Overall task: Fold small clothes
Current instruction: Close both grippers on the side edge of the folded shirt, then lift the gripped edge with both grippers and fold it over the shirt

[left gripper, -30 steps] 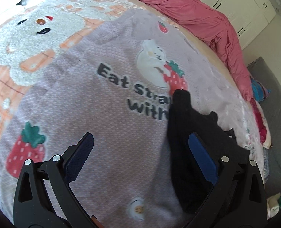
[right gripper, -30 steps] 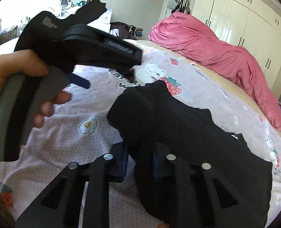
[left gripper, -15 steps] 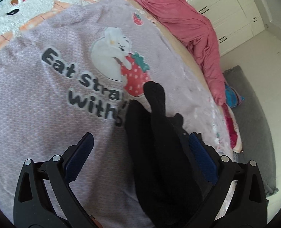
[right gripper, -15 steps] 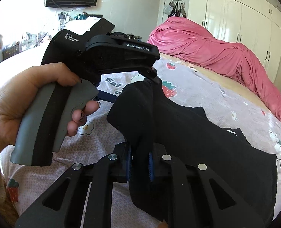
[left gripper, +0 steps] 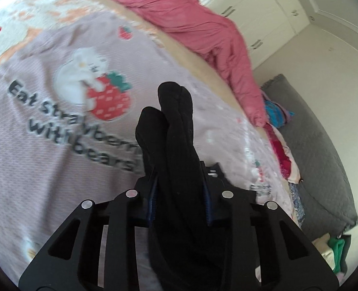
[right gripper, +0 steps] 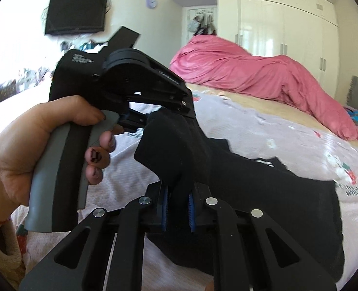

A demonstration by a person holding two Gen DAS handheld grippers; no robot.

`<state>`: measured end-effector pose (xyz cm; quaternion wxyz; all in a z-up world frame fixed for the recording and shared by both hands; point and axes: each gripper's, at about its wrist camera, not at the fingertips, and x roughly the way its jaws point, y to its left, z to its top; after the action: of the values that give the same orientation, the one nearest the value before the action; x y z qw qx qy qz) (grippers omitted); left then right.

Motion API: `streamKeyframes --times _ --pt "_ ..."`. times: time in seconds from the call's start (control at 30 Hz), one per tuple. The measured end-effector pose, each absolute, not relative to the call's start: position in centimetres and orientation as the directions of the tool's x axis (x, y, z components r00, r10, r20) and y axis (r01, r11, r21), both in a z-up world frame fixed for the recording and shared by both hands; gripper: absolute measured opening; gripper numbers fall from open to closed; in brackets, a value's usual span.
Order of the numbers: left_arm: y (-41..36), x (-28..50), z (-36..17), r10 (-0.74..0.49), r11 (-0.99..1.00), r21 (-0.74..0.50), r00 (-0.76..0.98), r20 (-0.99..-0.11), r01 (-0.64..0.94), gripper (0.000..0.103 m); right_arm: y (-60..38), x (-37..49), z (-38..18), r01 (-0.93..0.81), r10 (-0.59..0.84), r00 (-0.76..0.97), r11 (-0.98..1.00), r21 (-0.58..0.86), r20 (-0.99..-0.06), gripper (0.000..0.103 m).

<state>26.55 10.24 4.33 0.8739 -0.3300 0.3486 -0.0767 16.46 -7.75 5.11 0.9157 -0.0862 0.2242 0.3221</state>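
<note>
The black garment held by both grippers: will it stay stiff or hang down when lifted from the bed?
The black garment will probably hang limp: past the right gripper it drapes onto the blanket. It bunches in folds where the left gripper has just closed on it, so it looks soft and light.

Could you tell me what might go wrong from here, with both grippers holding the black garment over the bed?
The left gripper has just closed on a bunched fold of the black ribbed knit garment; it may have caught uneven layers. The right gripper pinches only an edge, which might slip. Both grips sit close together, so the hanging part could sag crooked.
</note>
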Motion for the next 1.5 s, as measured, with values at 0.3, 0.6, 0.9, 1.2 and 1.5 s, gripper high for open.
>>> streamKeyframes --times 0.3,0.6,0.9,1.2,1.5 --pt "3.2 26.8 6.7 -0.402 0.802 -0.597 0.737 -0.544 -0.003 0.019 -14.9 16.4 6.0 -0.525 0.522 0.749 0.843 0.114 -0.409 0.011" --pt "-3.0 28.5 7.1 -0.421 0.836 -0.548 0.689 -0.591 0.040 0.019 -19.8 16.3 6.1 -0.441 0.491 0.775 0.871 0.217 -0.397 0.011" --pt "-7.7 30.1 4.8 -0.443 0.841 -0.540 0.626 -0.642 0.042 0.019 -24.9 17.7 3.8 -0.317 0.474 0.754 0.868 0.382 -0.454 0.011" --pt "-11.8 32.2 2.6 -0.432 0.870 -0.491 0.556 -0.710 0.050 0.019 -27.6 18.0 1.4 -0.232 0.512 0.708 0.819 0.524 -0.487 0.011" --pt "-14.5 33.1 1.3 -0.422 0.888 -0.455 0.518 -0.744 0.069 0.030 -29.8 17.5 -1.1 -0.130 0.579 0.649 0.724 0.678 -0.494 0.016"
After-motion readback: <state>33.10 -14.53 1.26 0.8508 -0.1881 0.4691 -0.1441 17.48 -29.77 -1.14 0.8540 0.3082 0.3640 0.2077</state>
